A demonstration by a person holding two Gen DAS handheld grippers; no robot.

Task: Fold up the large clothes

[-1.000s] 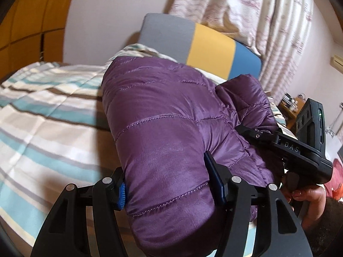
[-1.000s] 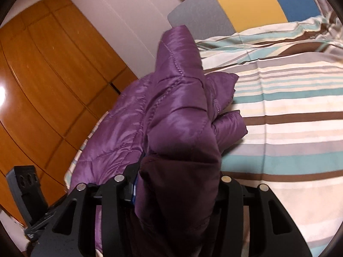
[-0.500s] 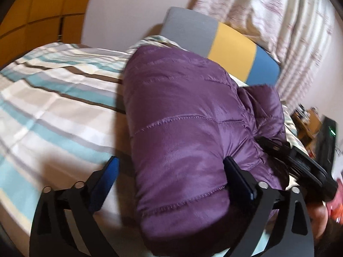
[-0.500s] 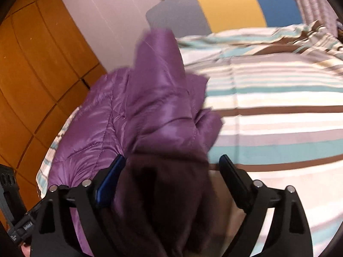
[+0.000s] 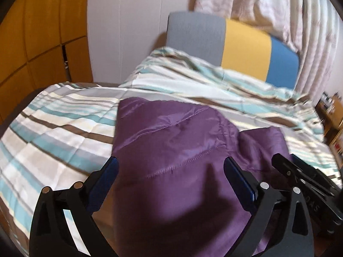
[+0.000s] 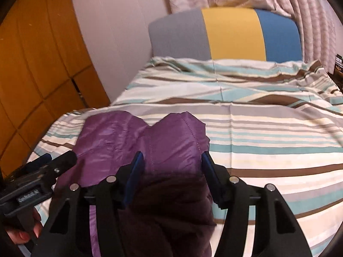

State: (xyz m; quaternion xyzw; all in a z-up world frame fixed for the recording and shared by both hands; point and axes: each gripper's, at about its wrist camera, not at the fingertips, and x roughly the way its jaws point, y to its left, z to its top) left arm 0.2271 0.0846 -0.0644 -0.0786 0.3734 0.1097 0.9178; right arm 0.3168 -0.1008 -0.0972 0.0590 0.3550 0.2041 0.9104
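Bedroom setting: striped bedspread in teal, grey, cream and brown across the bed; upholstered headboard in grey, yellow and blue panels; orange wooden wardrobe doors to one side; pale patterned curtains behind. Item in hand: purple quilted jacket, padded and glossy, lying on the near part of the bedspread in a bulky folded bundle, its far edge well short of the headboard. Left gripper: fingers spread wide with the jacket's near end lying between them, the pads not pressing on the cloth. Right gripper: jaws have just been closing, now roughly half apart, with a ridge of the jacket between them — the right pad sits at the fabric's edge, but whether it actually pinches cannot be told from the blurred view. Each wrist view shows the other gripper's black body at the frame edge, beside the bundle. Judgement on the step: the fold appears laid down and the release under way, with squaring-up or a further fold likely to follow. Handling note — puffy fill springs back, so the layers would want pressing flat before letting go; the slick shell may slide on itself, so any new grasp should take the full thickness at a stitched seam, both sides moving level to keep the edges aligned.
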